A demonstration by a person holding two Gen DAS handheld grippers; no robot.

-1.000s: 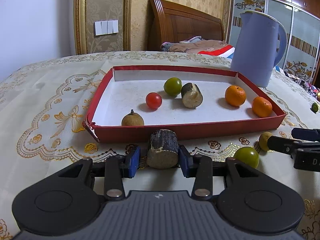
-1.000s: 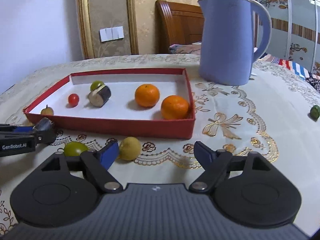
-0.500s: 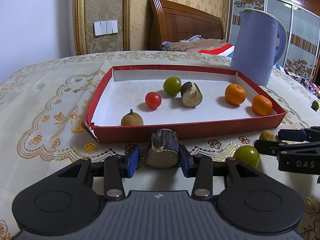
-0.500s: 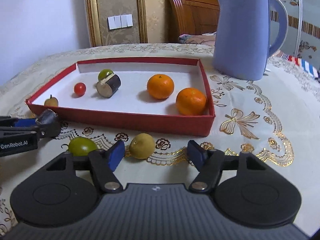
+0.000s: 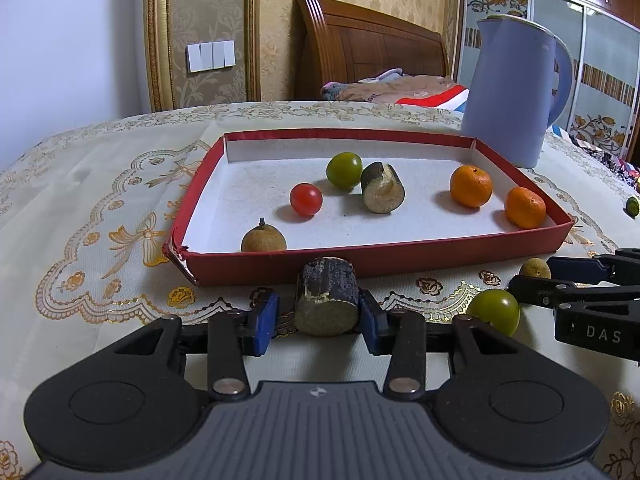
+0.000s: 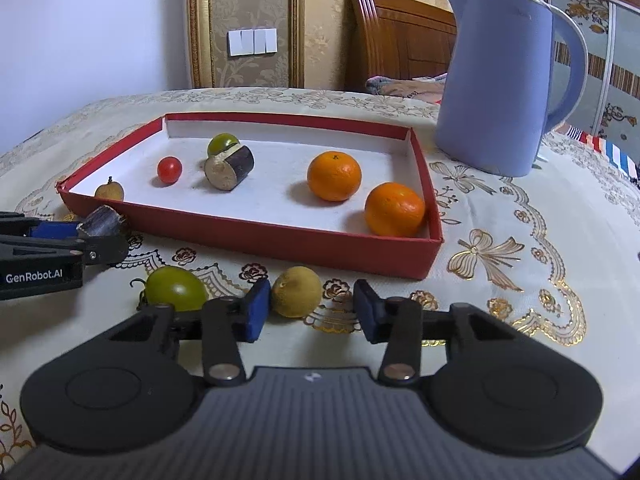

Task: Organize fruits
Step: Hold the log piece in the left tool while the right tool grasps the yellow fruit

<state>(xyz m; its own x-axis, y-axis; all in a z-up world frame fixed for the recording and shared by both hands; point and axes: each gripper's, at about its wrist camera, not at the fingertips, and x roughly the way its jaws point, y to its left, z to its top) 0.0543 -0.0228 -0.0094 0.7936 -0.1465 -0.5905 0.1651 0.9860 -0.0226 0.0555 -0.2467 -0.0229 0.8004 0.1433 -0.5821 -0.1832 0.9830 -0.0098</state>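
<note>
Reading "GenRobot.AI", left gripper (image 6: pixel 86 236)

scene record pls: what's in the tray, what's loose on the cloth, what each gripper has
tray: red tray, white inside
in tray: two oranges, red tomato, green fruit, dark cut piece, brown longan
loose on cloth: green tomato, green fruit far right
left gripper: jaws around dark cut stub
right gripper: jaws closing, yellow-brown fruit between them, gap on one side
background: blue kettle

green fruit (image 5: pixel 634 207) cut at edge
</note>
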